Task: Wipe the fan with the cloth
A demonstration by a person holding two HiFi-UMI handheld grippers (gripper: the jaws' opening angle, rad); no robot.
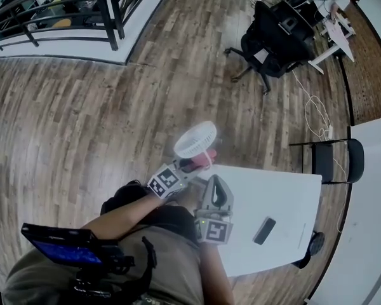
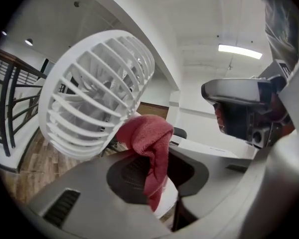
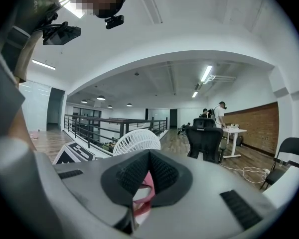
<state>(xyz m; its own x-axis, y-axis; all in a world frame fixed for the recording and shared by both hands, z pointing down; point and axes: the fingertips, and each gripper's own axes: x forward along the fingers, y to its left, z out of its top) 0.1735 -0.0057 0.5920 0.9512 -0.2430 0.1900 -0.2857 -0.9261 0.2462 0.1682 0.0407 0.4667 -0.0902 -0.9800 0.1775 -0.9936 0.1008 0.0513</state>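
A small white fan stands at the near corner of the white table, its round grille tilted. My left gripper is shut on a red cloth, which bunches up out of the jaws and lies against the lower rim of the grille. In the left gripper view that gripper pinches the cloth's hanging end. My right gripper sits just behind it over the table, shut with its pads together. The fan and a strip of the cloth show beyond its jaws.
A black phone lies on the table to the right of the grippers. A black folding chair stands past the table's far edge. A black office chair and desk are further off on the wooden floor, and a railing runs at the upper left.
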